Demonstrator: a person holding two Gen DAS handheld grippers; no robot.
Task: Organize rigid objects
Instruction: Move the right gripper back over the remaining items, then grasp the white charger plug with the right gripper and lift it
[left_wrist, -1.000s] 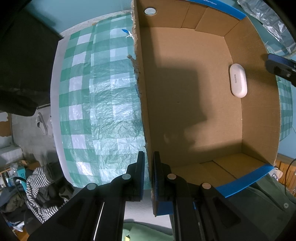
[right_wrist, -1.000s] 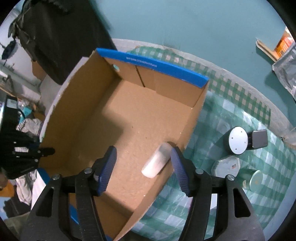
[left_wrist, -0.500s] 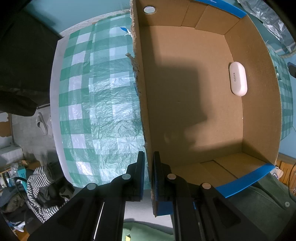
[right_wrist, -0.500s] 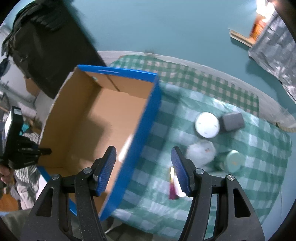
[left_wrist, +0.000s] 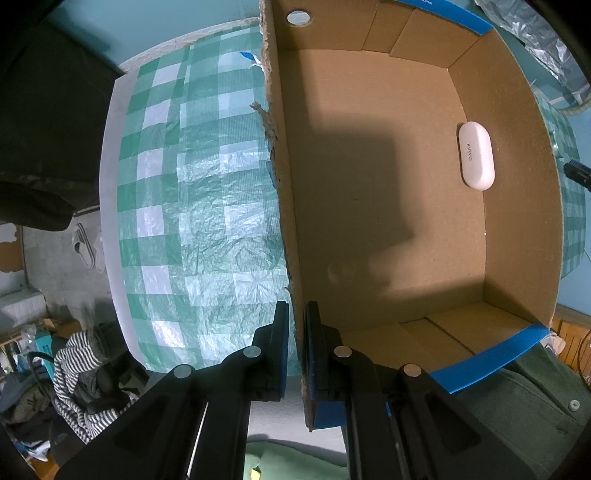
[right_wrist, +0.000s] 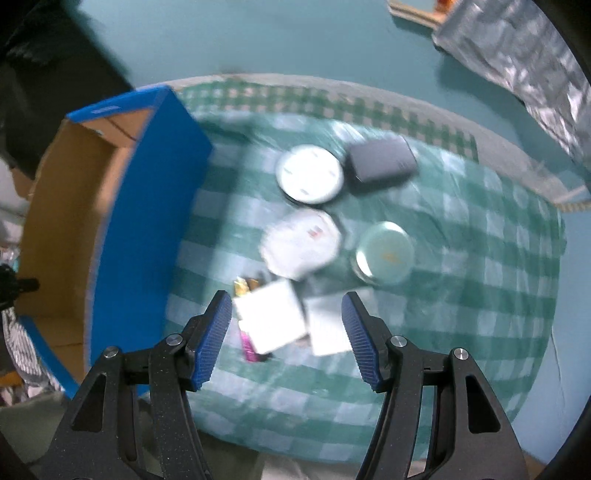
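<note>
My left gripper (left_wrist: 296, 345) is shut on the left wall of a blue-edged cardboard box (left_wrist: 284, 206). A white oval case (left_wrist: 475, 156) lies inside the box by its right wall. My right gripper (right_wrist: 287, 336) is open and empty, above two white square packs (right_wrist: 271, 319) on the checked cloth. Beyond them lie a white hexagonal box (right_wrist: 301, 243), a round white disc (right_wrist: 309, 173), a grey case (right_wrist: 382, 162) and a pale green round tin (right_wrist: 386, 253). The box (right_wrist: 147, 236) stands to the left in the right wrist view, which is blurred.
The round table has a green checked cloth (left_wrist: 192, 206). A small pink item (right_wrist: 249, 343) and a gold wrapper (right_wrist: 242, 286) lie by the square packs. A silver foil bag (right_wrist: 517, 59) is at the back right. Striped clothing (left_wrist: 70, 373) lies on the floor to the left.
My right gripper has swung right, from over the inside of the box to over the items on the cloth. My left gripper stays shut on the box wall.
</note>
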